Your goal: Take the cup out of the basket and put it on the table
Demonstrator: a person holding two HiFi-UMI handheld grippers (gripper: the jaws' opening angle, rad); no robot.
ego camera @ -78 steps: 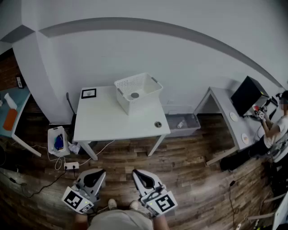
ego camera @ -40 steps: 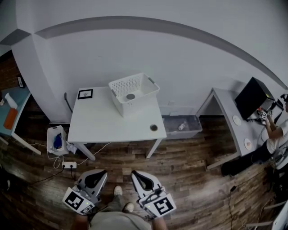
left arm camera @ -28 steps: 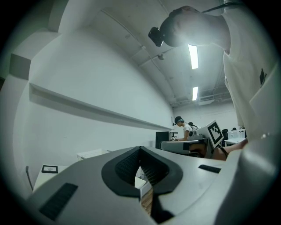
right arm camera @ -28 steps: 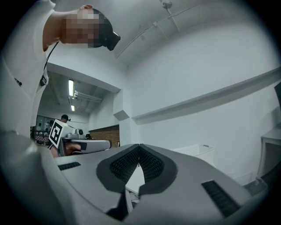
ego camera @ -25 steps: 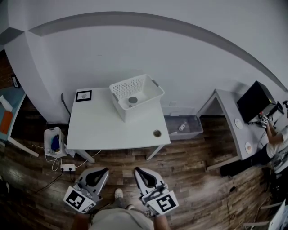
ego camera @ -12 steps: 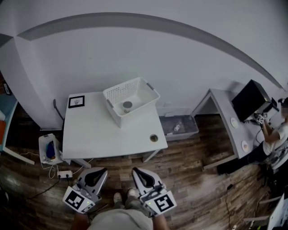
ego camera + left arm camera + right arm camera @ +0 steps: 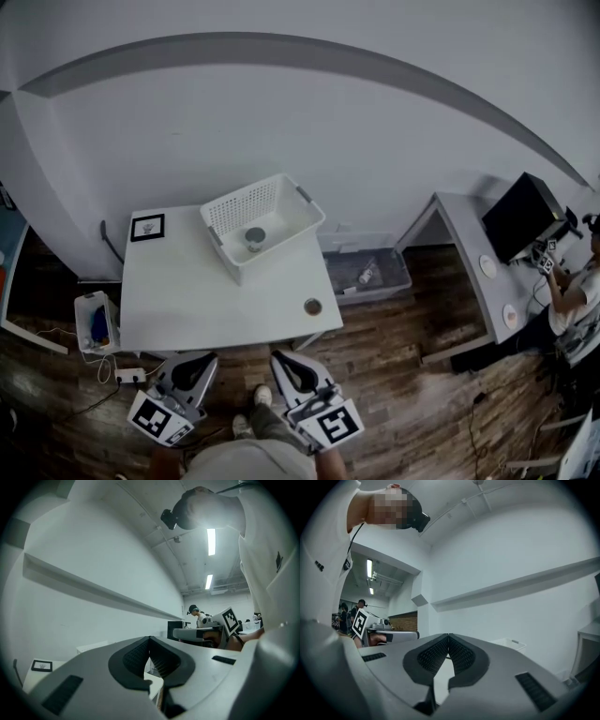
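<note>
Here, white table point(image 7: 178, 291) on wood floor point(image 7: 403, 394)

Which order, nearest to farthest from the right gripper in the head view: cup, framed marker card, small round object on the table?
1. small round object, front right of the table, closest to the right gripper.
2. cup, inside the basket, farther back.
3. framed marker card, at the back left corner.
</note>
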